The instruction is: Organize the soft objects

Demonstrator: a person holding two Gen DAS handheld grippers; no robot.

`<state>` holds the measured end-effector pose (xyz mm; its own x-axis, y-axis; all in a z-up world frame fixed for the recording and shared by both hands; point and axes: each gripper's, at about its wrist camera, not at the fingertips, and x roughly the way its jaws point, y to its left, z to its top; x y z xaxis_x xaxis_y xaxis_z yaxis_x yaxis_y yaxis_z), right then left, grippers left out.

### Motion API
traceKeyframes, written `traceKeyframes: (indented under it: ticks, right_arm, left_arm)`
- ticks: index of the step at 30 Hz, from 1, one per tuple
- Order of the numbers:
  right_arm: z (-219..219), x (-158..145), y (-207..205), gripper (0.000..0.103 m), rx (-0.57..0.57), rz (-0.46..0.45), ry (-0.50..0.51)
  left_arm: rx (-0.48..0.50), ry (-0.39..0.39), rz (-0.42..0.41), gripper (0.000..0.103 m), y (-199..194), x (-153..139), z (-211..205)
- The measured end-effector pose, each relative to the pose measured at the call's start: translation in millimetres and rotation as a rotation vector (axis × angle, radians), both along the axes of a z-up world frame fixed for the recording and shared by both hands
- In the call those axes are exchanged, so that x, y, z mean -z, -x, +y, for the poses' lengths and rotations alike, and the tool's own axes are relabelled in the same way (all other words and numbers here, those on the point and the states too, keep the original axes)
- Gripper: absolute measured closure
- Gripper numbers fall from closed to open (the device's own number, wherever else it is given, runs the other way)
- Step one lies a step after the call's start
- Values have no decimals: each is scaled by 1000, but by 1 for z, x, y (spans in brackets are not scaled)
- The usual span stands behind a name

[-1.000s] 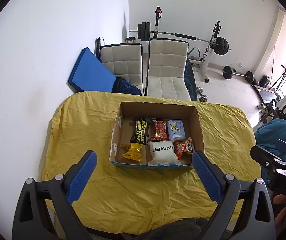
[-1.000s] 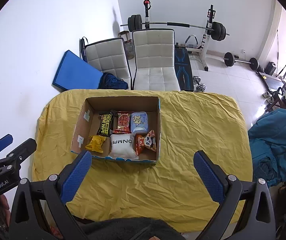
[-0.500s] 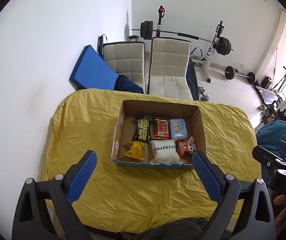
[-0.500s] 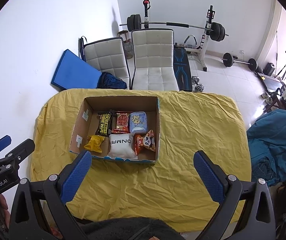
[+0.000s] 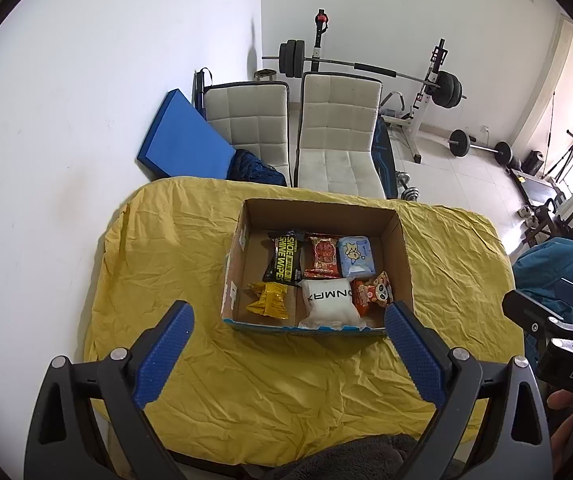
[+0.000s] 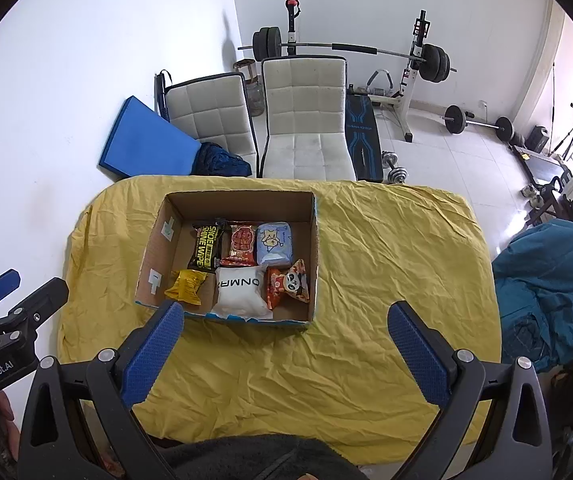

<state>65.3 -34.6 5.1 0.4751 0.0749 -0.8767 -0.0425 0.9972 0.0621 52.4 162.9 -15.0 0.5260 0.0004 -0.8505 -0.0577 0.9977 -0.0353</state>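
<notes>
An open cardboard box [image 5: 402,252] [image 6: 315,240] stands on a table under a yellow cloth [image 5: 166,248] [image 6: 398,248]. Inside lie several soft packets: a black shoe-wipe pack [image 5: 284,258] [image 6: 207,249], a red snack [image 5: 323,255], a pale blue tissue pack [image 5: 355,256] [image 6: 273,243], a yellow packet [image 5: 268,300] [image 6: 187,286], a white pouch [image 5: 329,305] [image 6: 240,292] and an orange panda packet [image 5: 372,293] [image 6: 288,285]. My left gripper [image 5: 288,350] and right gripper [image 6: 284,350] are open and empty, held above the near side of the table, apart from the box.
Two white chairs [image 5: 338,136] [image 5: 250,120] stand behind the table, with a blue mat [image 5: 182,144] against the wall. A barbell rack [image 5: 430,80] stands at the back. A teal beanbag [image 6: 546,292] sits right of the table.
Both grippers have pulled back and up a little from the table, so the box looks slightly farther away. Nothing in the box has moved.
</notes>
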Motion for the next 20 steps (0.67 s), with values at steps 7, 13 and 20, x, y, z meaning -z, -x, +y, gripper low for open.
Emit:
traceKeyframes:
  ticks: [7, 13, 20]
  right_arm:
    - [-1, 1, 0, 0, 0, 1, -1]
    - [-4, 4, -1, 0, 5, 3, 0]
    - [-6, 6, -4, 0, 19, 5, 4]
  left_arm:
    - [16, -11, 12, 5, -3, 2, -5]
    - [18, -3, 4, 5, -5, 0, -6]
    - [14, 10, -13, 5, -7, -2, -5]
